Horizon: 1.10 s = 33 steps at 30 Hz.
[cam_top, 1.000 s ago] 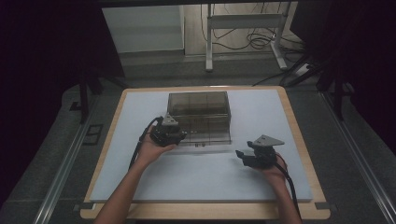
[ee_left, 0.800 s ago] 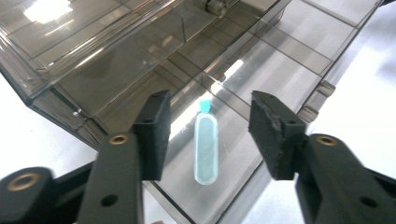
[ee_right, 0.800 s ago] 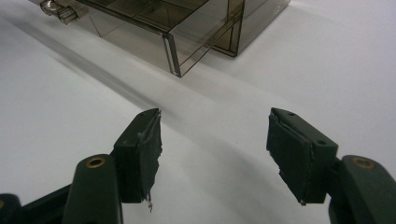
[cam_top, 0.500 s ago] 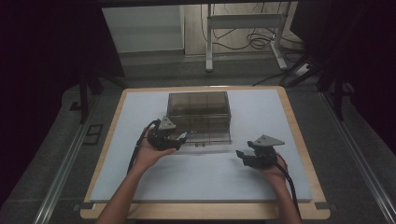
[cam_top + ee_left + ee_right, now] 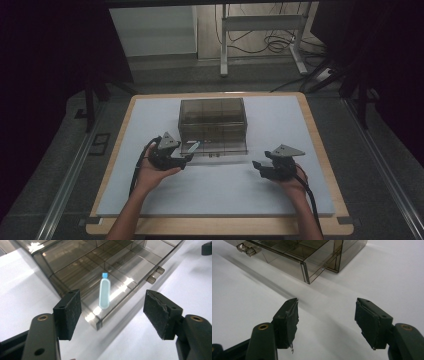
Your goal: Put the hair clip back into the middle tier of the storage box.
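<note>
A smoky see-through compartment box (image 5: 212, 117) stands mid-table, with a low flat front section that carries two latches (image 5: 155, 275). A small pale-blue capped tube (image 5: 104, 292) lies on that front section near its corner; the high view shows the tube (image 5: 194, 146) too. My left gripper (image 5: 186, 159) is open just short of it, and in the left gripper view the tube sits beyond the gap of the left gripper (image 5: 112, 312), untouched. My right gripper (image 5: 257, 165) is open and holds nothing, low over the white mat; the right gripper (image 5: 327, 320) faces the box's corner (image 5: 305, 272).
A white mat (image 5: 220, 190) covers the wooden-edged table (image 5: 320, 130). A white desk frame and cables (image 5: 260, 35) stand on the floor behind. Metal rails (image 5: 65, 185) run along both sides of the table.
My left gripper has drawn back from the box toward the person and slightly left. The blue tube now lies apart in front of its jaws. The right gripper has barely moved.
</note>
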Motion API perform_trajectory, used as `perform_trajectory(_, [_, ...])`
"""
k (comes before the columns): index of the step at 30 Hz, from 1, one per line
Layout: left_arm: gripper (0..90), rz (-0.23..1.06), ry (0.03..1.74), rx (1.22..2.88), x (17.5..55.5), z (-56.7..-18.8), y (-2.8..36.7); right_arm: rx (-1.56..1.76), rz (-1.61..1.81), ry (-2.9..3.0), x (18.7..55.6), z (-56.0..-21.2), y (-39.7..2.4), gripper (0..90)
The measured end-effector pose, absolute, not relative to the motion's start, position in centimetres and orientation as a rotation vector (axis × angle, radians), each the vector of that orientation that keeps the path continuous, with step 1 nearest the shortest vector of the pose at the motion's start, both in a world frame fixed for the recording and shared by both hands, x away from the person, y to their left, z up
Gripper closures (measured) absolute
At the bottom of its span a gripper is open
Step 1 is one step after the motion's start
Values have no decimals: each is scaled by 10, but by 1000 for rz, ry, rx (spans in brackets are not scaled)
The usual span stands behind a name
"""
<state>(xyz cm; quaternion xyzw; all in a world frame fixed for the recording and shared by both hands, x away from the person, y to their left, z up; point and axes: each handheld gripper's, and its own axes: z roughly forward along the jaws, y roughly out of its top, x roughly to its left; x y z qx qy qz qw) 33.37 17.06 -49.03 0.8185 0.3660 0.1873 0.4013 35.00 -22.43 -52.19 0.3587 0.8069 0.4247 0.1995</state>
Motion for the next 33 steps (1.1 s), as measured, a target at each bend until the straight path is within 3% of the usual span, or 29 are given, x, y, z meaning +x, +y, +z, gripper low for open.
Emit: perform_trajectory(33, [259, 458, 1043, 2105, 313, -536, 200, 979, 1227, 2238, 341, -509, -222, 348])
